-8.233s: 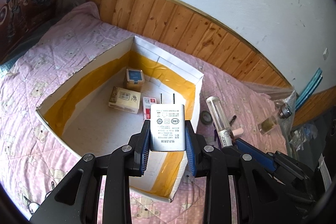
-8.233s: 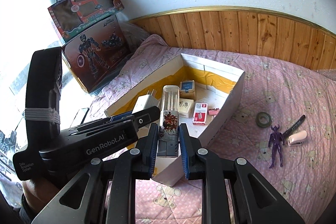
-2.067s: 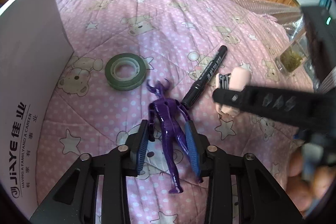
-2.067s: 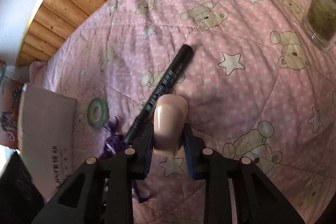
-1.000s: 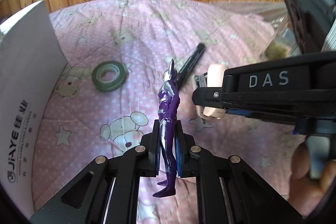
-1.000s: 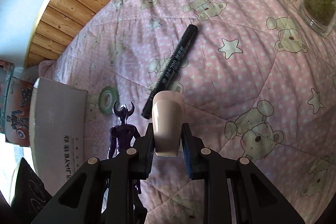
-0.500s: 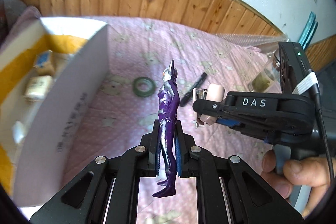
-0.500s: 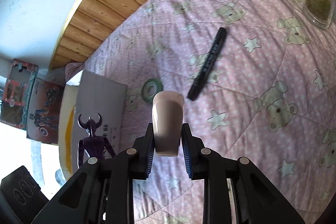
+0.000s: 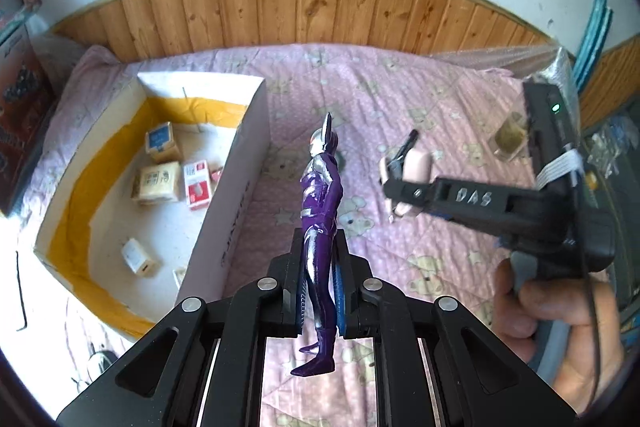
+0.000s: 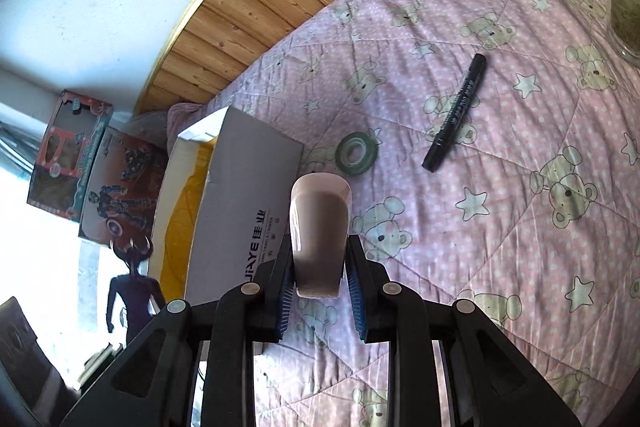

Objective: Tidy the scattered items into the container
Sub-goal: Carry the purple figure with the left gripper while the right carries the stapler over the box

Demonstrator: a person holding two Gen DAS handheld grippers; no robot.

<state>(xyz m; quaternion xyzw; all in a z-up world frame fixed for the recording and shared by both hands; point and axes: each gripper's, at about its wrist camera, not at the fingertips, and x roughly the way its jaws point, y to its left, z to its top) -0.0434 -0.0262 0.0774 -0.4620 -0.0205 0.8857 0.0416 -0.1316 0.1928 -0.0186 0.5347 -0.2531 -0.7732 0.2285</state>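
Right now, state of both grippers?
Left gripper: closed on the purple figure.
Right gripper: closed on the pink stapler.

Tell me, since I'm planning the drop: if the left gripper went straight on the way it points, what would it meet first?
Probably the pink quilt just right of the box, not its inside; depth is unclear. The left gripper holds the purple figure.

The left wrist view looks down over its tool (image 9: 319, 291) at the bed (image 9: 400, 99), box (image 9: 236, 187) to its left; the right wrist view sits lower and nearer, sharing box (image 10: 244, 187) and quilt
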